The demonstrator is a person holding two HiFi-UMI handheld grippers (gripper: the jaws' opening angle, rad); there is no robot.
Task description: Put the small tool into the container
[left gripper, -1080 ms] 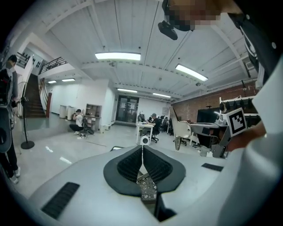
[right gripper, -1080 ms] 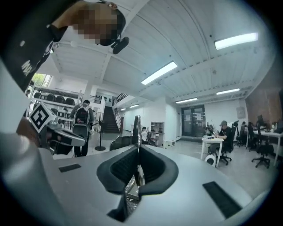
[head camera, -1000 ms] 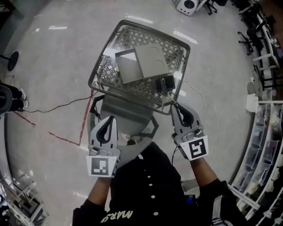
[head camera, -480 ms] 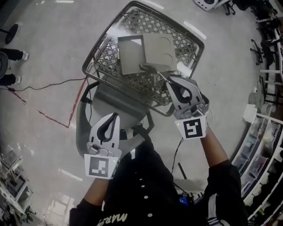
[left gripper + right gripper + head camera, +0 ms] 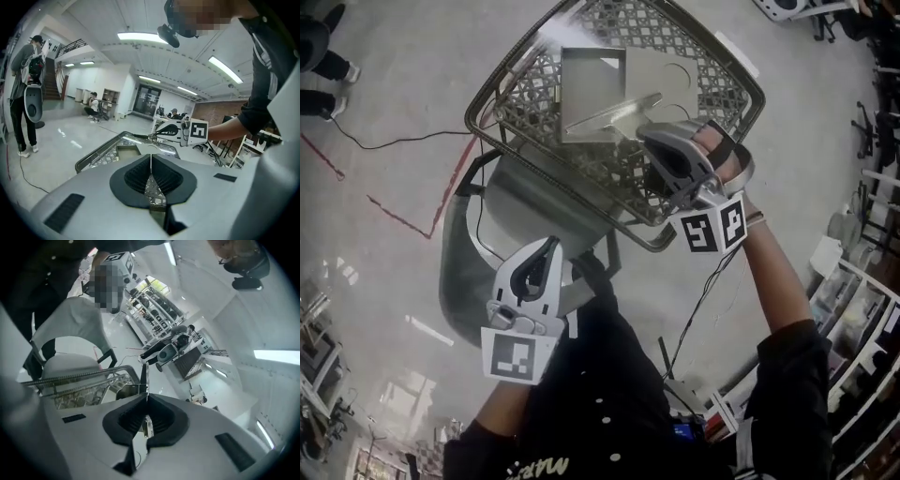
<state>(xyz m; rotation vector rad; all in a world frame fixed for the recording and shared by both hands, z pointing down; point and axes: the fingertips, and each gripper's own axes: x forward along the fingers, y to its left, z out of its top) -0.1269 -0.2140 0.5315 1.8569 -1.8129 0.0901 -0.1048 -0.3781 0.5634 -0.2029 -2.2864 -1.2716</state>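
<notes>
Over the wire basket (image 5: pixel 530 98), which sits on a grey chair (image 5: pixel 502 220), the right gripper (image 5: pixel 644 131) reaches in from the right. Its jaws are pressed together on a thin, flat metal tool (image 5: pixel 598 120). The right gripper view shows the strip pinched between the dark pads and sticking out past the tips. In the head view the tool runs from those tips toward the left, low across the grey container (image 5: pixel 581 94) that lies inside the basket. The tool's far end is over the near edge of the container, by its square open compartment. Whether the tool touches the container I cannot tell. The container lies flat on the mesh, just ahead of the right gripper. The left gripper (image 5: pixel 551 244) hangs well apart from all this, outside the basket and nearer the person's body, above the chair's near side. Its jaws are closed together with nothing between them, and it points toward the basket. A red line (image 5: pixel 398 217) marks the floor (image 5: pixel 384 75) to the left.
</notes>
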